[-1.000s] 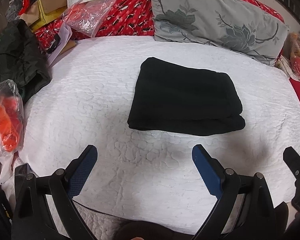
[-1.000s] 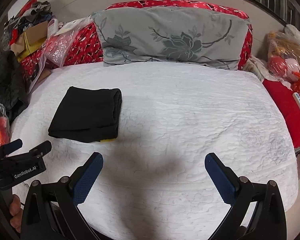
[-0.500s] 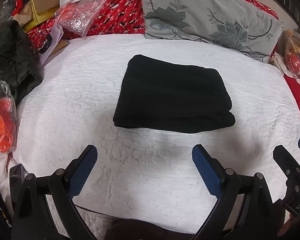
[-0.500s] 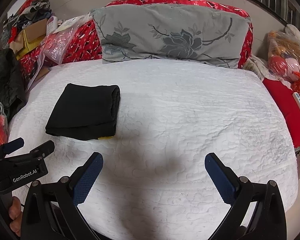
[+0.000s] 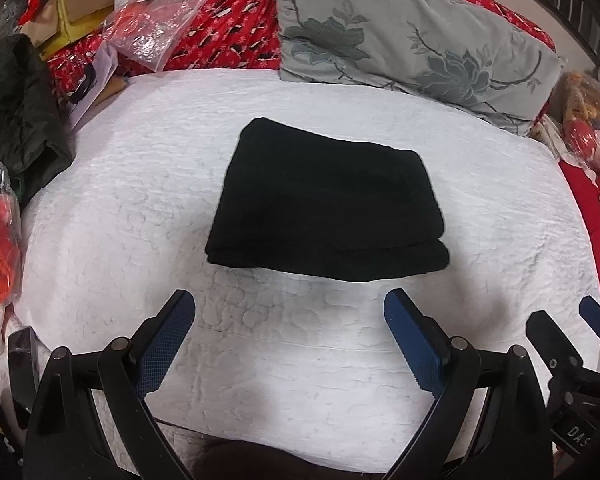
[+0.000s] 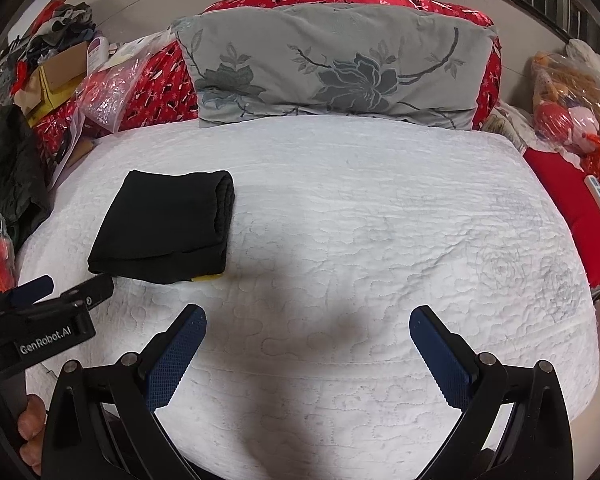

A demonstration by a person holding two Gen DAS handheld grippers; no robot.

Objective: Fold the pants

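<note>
The black pants (image 5: 328,208) lie folded into a compact rectangle on the white quilted bed (image 5: 140,184). They also show in the right wrist view (image 6: 168,228) at the bed's left side, with a bit of yellow at the near corner. My left gripper (image 5: 288,340) is open and empty, held above the bed just in front of the pants. My right gripper (image 6: 306,356) is open and empty, to the right of the pants over bare quilt. The left gripper (image 6: 60,292) shows at the left edge of the right wrist view.
A grey flowered pillow (image 6: 332,68) leans on a red patterned cushion (image 5: 228,48) at the head of the bed. Plastic bags, boxes and dark clothes (image 5: 12,108) crowd the left side. Toys and a red cloth (image 6: 568,200) lie on the right.
Both grippers have drawn slightly back and stayed open. The folded pants have not moved on the bed.
</note>
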